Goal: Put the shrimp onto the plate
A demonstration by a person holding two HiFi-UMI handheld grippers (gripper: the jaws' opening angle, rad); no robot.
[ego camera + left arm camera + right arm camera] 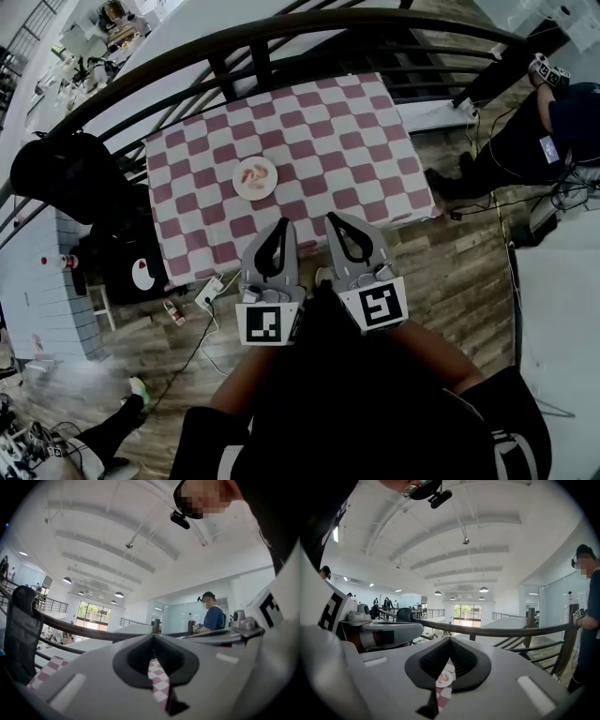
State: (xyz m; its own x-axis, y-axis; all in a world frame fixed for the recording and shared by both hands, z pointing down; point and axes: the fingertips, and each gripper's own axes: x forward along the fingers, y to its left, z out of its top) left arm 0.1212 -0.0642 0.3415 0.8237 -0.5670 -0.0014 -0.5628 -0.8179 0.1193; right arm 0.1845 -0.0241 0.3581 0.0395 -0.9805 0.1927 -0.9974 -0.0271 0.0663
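We hover the left gripper (280,225) and right gripper (331,220), jaws together and empty, short of the plate (237,185). The shrimp (255,174) on it look light, soft and slippery, so we'd pinch mid-body.

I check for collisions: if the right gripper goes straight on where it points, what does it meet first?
Probably the black railing, passing above the plate; depth is unclear.
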